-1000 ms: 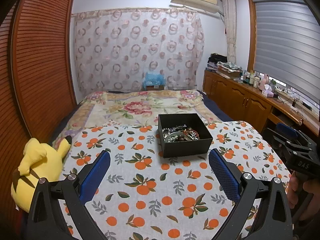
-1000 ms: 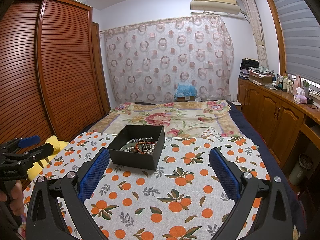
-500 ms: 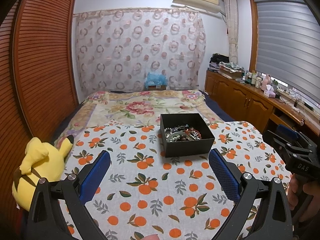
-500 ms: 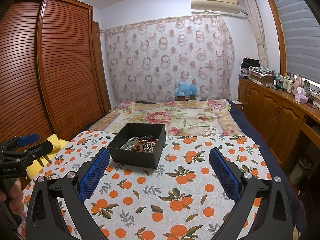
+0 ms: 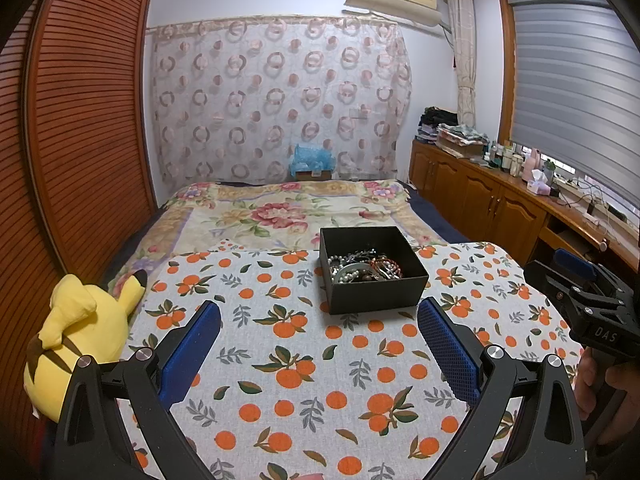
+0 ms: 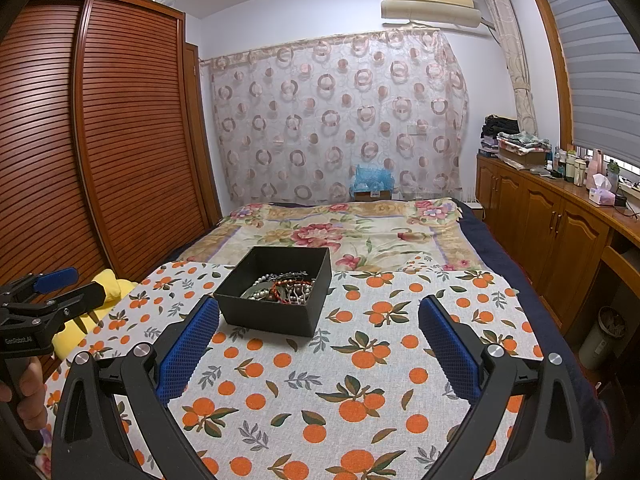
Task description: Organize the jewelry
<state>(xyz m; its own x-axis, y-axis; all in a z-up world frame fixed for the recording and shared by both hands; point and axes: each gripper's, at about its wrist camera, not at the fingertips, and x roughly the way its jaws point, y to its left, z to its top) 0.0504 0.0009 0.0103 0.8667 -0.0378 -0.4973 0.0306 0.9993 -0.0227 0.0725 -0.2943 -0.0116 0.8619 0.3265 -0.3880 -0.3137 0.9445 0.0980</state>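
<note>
One bed point(image 5: 280, 216), floral spread, running back to one circle-patterned curtain point(image 5: 280, 100); its near end is covered by one cloth point(image 5: 320, 360) printed with oranges, whose front edge is cut off by both wrist views.

One louvred wardrobe point(image 6: 120, 140) along the left; one row of wooden cabinets point(image 6: 540, 216) along the right, top crowded with folded clothes and bottles too small to count. A dark strip of floor separates bed and cabinets.

One yellow plush toy point(image 5: 80, 332) at the cloth's left edge, partly hidden by the gripper frame.

One black box point(image 5: 372, 268), lidless, standing square on the far half of the cloth, right of centre in the left view. Bare cloth lies on all four sides, widest in front.

Jewelry point(image 5: 364, 268): one tangled heap inside the box, against its near wall. Pearl-like strands and a reddish beaded ring point(image 6: 292, 286) show; individual pieces cannot be counted.

Two grippers, hand-held:
- left gripper point(image 5: 320, 332), jaws spread wide, holding nothing, short of the box.
- right gripper point(image 6: 320, 332), jaws equally wide, holding nothing; its left pad point(image 6: 192, 344) sits just before the box's near left corner.

Each gripper appears at the other view's edge, cut off.
</note>
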